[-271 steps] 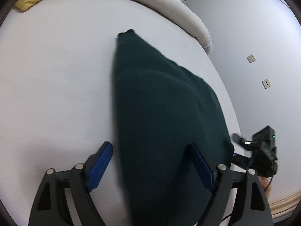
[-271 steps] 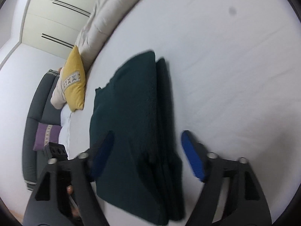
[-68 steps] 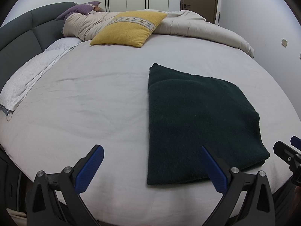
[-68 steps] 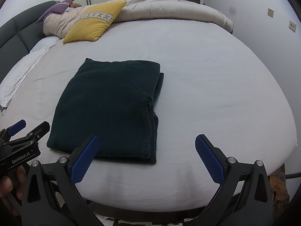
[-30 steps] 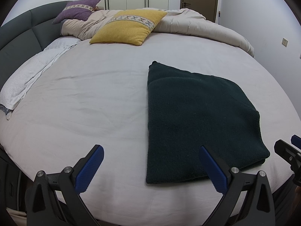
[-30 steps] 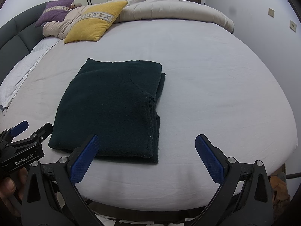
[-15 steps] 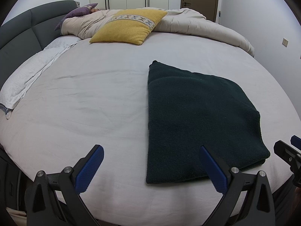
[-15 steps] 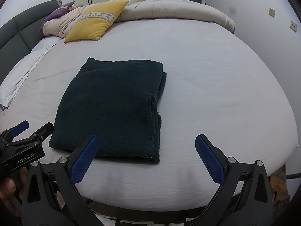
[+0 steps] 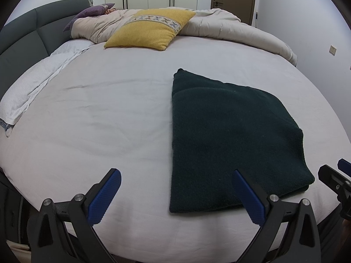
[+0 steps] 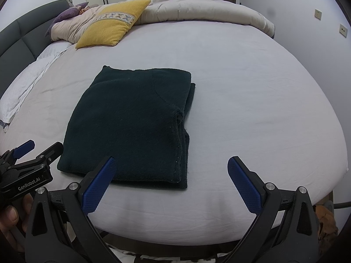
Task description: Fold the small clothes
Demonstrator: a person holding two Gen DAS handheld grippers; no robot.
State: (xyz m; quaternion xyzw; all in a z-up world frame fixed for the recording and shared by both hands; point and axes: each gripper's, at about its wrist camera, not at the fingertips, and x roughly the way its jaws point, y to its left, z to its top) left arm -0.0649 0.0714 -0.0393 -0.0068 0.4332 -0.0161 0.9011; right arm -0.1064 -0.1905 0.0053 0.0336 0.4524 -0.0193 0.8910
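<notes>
A dark green knitted garment (image 9: 230,135) lies folded into a flat rectangle on the white bed sheet (image 9: 98,114); it also shows in the right wrist view (image 10: 133,122), with stacked layers along its right edge. My left gripper (image 9: 175,195) is open and empty, held back over the bed's near edge, its right finger in front of the garment's near edge. My right gripper (image 10: 171,182) is open and empty, just short of the garment's near right corner. The left gripper also shows at the left of the right wrist view (image 10: 33,153).
A yellow pillow (image 9: 149,30) and a beige duvet (image 9: 230,26) lie at the far side of the bed. A purple cushion (image 9: 92,13) rests by the dark grey headboard (image 9: 22,37). A white towel (image 9: 28,87) lies on the left. A wall stands at the right.
The garment lies still over the last seconds. Both grippers hold almost steady, with a slight shift of view. Nine seconds ago both were close over the garment.
</notes>
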